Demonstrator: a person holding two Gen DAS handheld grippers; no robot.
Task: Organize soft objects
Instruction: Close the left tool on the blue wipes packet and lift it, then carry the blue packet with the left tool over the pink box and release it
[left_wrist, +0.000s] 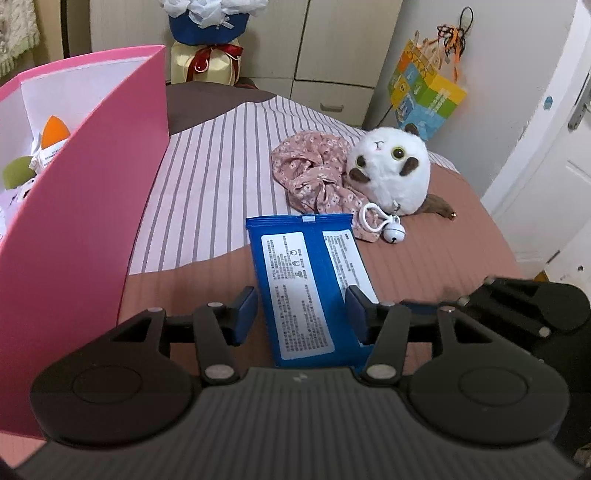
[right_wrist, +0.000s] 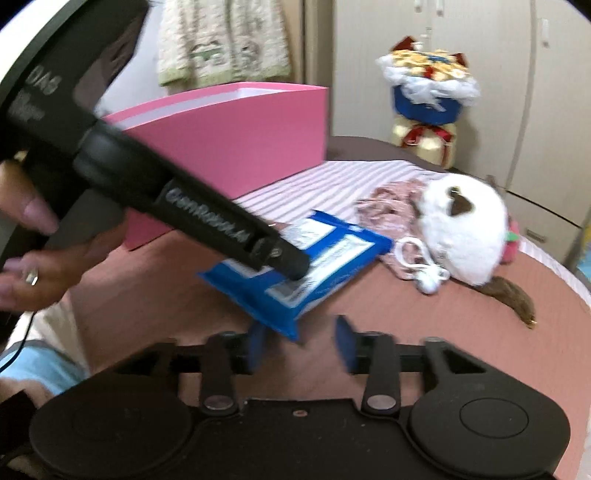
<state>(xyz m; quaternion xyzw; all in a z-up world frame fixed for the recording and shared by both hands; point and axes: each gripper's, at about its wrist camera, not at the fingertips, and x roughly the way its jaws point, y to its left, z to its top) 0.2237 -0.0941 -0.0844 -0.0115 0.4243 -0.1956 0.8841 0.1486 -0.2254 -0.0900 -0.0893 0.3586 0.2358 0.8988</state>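
Note:
A blue pack of wipes (left_wrist: 306, 280) lies label-up on the bed between the fingers of my left gripper (left_wrist: 301, 295). Its left pad stands just beside the pack's edge, with a slit of bedsheet showing. Its right finger (right_wrist: 291, 266) rests on the pack's top face, so the jaws stand open. The right wrist view is blurred; my right gripper (right_wrist: 300, 326) is open there, and the near corner of the pack (right_wrist: 280, 306) pokes between its fingers. A white round plush (left_wrist: 388, 173) and a pink floral cloth (left_wrist: 314, 173) lie beyond the pack.
An open pink box (left_wrist: 74, 206) stands on the bed at the left, with orange and green soft pieces (left_wrist: 55, 129) inside. A bouquet (left_wrist: 210, 37), cupboards and a colourful bag (left_wrist: 424, 92) stand behind the bed. A hand (right_wrist: 48, 266) holds the left gripper's handle.

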